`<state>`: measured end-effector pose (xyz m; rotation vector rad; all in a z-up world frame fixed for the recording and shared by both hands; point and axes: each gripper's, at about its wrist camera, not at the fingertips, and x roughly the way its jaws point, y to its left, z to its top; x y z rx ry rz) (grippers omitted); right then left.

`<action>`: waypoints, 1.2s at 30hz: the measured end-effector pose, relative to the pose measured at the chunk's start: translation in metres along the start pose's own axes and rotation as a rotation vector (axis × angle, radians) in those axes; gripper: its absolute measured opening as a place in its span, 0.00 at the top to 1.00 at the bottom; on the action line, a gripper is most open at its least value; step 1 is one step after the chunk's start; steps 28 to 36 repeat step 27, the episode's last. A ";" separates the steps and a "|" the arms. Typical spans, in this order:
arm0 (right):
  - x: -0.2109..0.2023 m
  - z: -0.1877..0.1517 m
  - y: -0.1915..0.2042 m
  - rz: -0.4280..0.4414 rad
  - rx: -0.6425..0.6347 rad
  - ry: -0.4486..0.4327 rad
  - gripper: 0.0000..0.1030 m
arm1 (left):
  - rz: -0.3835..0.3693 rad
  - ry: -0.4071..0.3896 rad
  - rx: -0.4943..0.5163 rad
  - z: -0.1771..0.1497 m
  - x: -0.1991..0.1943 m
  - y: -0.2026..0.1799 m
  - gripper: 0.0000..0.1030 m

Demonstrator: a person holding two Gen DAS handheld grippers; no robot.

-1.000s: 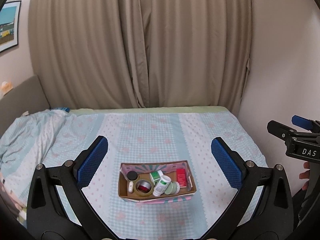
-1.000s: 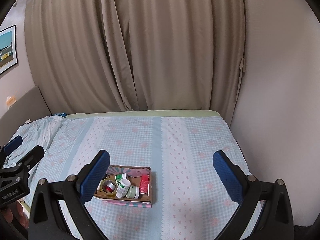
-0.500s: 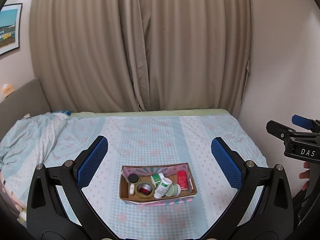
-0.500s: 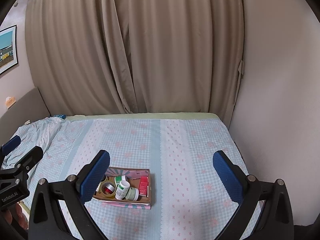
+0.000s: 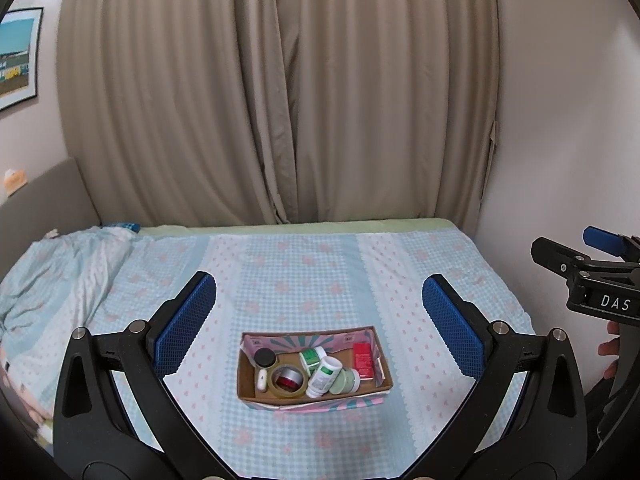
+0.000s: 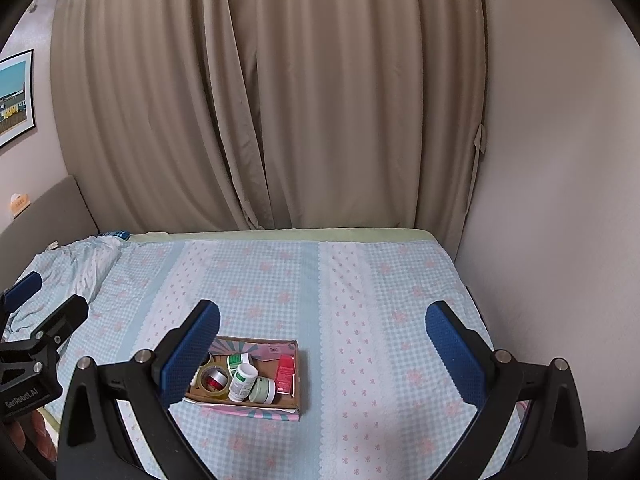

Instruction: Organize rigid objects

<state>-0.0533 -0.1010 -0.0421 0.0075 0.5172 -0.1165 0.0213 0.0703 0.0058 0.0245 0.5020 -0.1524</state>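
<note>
Beige pleated curtains (image 5: 280, 100) hang across the far wall, reaching down to the bed's (image 5: 304, 272) back edge. The bed fills the lower view, its soft checked sheet in pale blue with pink flowers. Its right edge runs close along the plain wall; a crumpled duvet (image 5: 52, 264) heaps on the left. Wide bare sheet lies open on every side of the box (image 5: 246, 372).

The box, open-topped cardboard with a striped pink and teal outside, sits on the near middle of the bed, between the left gripper's (image 5: 319, 324) fingers in that view. Inside lie a tape ring (image 5: 289, 380), a white bottle (image 5: 323, 376) tipped over, a second green-capped bottle (image 5: 312, 357), a pale green jar (image 5: 345, 381), a red carton (image 5: 363, 360) by the right wall, a black-lidded jar (image 5: 265, 357) and a small white case (image 5: 262, 378).

Both grippers hover above the bed, jaws spread wide and holding nothing; the pads are blue and ribbed. From the right gripper (image 6: 322, 340) the box (image 6: 297, 376) sits low left, partly behind its left finger.

Against the earlier frames, the box appears slightly lower and the curtains fill more of the view; nothing in the box has shifted.
</note>
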 end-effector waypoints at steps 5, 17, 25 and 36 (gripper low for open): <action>0.000 0.000 -0.001 -0.005 0.000 -0.005 0.00 | 0.009 -0.021 0.002 0.000 -0.001 -0.002 0.00; 0.000 0.000 -0.002 -0.009 -0.003 -0.016 0.00 | 0.041 -0.079 0.025 -0.002 -0.009 -0.011 0.00; 0.002 0.000 -0.001 -0.014 0.012 -0.015 0.00 | 0.028 -0.096 0.000 -0.005 -0.008 -0.010 0.00; 0.000 -0.001 -0.002 -0.018 0.014 -0.012 0.00 | 0.016 -0.083 -0.005 -0.007 -0.005 -0.010 0.00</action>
